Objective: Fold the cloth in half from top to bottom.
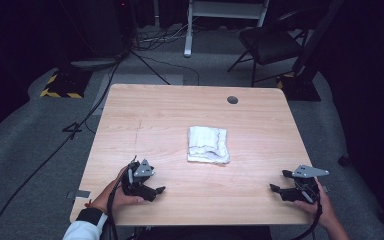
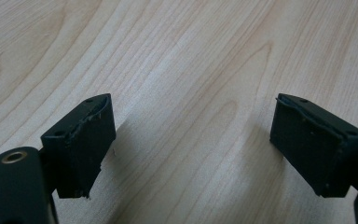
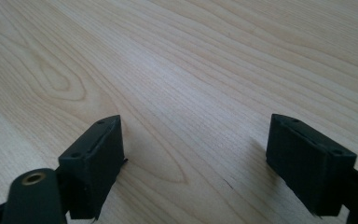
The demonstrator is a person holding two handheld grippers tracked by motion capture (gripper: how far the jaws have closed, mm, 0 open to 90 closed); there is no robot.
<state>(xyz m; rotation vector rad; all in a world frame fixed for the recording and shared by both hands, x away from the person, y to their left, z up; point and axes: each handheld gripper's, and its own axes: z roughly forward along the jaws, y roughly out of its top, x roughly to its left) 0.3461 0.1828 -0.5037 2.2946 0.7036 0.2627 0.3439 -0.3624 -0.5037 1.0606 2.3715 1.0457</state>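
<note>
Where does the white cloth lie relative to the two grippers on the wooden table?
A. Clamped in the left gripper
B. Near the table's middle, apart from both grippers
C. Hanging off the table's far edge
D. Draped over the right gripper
B: the white cloth lies folded near the middle of the table, clear of the left gripper and the right gripper, whose jaws stand open over bare wood.

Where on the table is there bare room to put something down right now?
Bare wood lies left and right of the white cloth, and between it and the far edge by the round hole. The near edge is taken at each corner by the left tool and right tool.
</note>
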